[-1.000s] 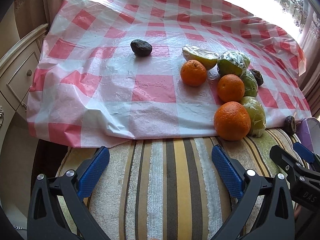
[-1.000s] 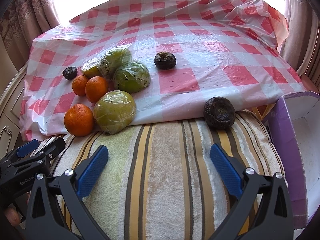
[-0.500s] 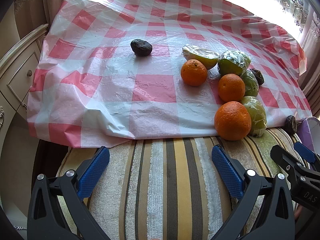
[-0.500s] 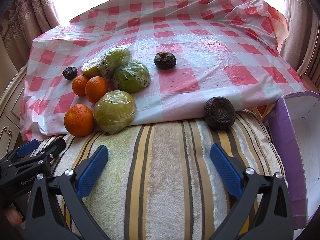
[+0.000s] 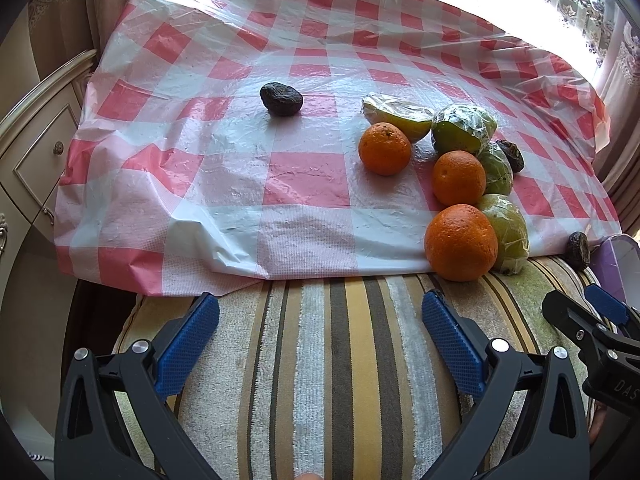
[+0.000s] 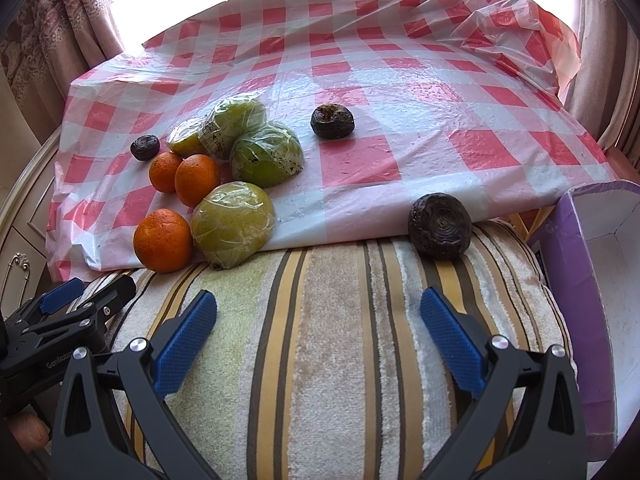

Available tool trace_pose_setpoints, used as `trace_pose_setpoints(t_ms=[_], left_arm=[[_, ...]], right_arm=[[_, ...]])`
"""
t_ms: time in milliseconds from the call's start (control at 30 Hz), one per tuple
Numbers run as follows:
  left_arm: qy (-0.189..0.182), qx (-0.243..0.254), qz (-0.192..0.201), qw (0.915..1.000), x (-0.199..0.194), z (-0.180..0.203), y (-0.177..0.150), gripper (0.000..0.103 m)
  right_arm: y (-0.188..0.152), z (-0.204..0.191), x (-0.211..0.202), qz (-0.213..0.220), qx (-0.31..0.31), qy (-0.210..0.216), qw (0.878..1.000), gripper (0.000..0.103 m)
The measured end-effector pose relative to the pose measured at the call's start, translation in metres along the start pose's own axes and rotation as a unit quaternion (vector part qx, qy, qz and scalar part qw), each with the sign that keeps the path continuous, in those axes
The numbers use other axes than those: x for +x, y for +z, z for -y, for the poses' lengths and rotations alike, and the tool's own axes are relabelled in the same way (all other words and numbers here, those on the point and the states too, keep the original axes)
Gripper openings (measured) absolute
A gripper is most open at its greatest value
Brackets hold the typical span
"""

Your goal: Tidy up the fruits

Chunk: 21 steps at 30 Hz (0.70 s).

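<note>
- Your left gripper (image 5: 320, 320) and right gripper (image 6: 318, 316) both hang over the striped towel (image 6: 340, 320) with jaws spread wide and nothing between the pads.
- Use the nearest orange (image 6: 163, 240) as your landmark. It sits at the near edge of the checked plastic cloth (image 6: 400, 80), touching a wrapped green fruit (image 6: 233, 222) on its right.
- Two smaller oranges (image 6: 196, 180) lie just behind it, and three more film-wrapped green fruits (image 6: 266, 156) are bunched behind and to the right of those.
- Three dark wrinkled fruits are scattered: one (image 6: 145, 147) behind the landmark orange to the left, one (image 6: 333, 121) well to the right and further back on the cloth, and one (image 6: 440, 226) far right, resting where cloth meets towel, near the purple box (image 6: 576, 280).
- The oranges look firm with a pebbled skin, so they should grip well; close across the widest part.
- The wrapped fruits look heavier, and the film is likely slick. Squeeze across the middle of the fruit, not on loose folds of wrap.
- The dark fruits look light, dry and possibly brittle; pinch gently across the flat sides.
- The plastic cloth may slide or bunch under a dragged fruit, so lift straight up.
</note>
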<state>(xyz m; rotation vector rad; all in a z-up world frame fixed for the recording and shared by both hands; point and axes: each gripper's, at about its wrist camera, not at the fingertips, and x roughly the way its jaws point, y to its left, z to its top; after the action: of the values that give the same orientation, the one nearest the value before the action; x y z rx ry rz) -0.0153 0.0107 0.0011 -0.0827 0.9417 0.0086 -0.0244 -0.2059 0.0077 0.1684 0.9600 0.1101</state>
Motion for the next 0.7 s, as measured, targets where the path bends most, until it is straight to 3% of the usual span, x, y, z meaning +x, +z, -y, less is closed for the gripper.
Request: trace_pose_setpoints(t_ms=[167,367,433,567,700], left_arm=[[-0.017,-0.004,0.012,0.9998,-0.007,-0.001,-0.003,0.097],[-0.044,0.007,0.028,0.9986,-0.015,0.003,-0.003,0.084],[-0.060,0.013,0.030,0.9977,-0.016,0.006,-0.003,0.083],[-0.086,0.030,0.032,0.9953,-0.018,0.014,-0.002,0.082],[-0.110,0.052,0.024,0.9922,-0.015,0.025,0.000,0.074]], right_arm=[[0.003,0.000,-0.002,-0.013,-0.029,0.017,0.999,0.102],[0.001,0.021,-0.015,0.004,-0.009,0.092,0.996,0.102],[0.003,0.029,-0.019,0.008,0.006,0.112,0.994,0.102],[0.010,0.044,-0.027,0.023,0.028,0.100,0.994,0.102],[0.020,0.053,-0.026,0.018,0.006,0.042,0.999,0.102]])
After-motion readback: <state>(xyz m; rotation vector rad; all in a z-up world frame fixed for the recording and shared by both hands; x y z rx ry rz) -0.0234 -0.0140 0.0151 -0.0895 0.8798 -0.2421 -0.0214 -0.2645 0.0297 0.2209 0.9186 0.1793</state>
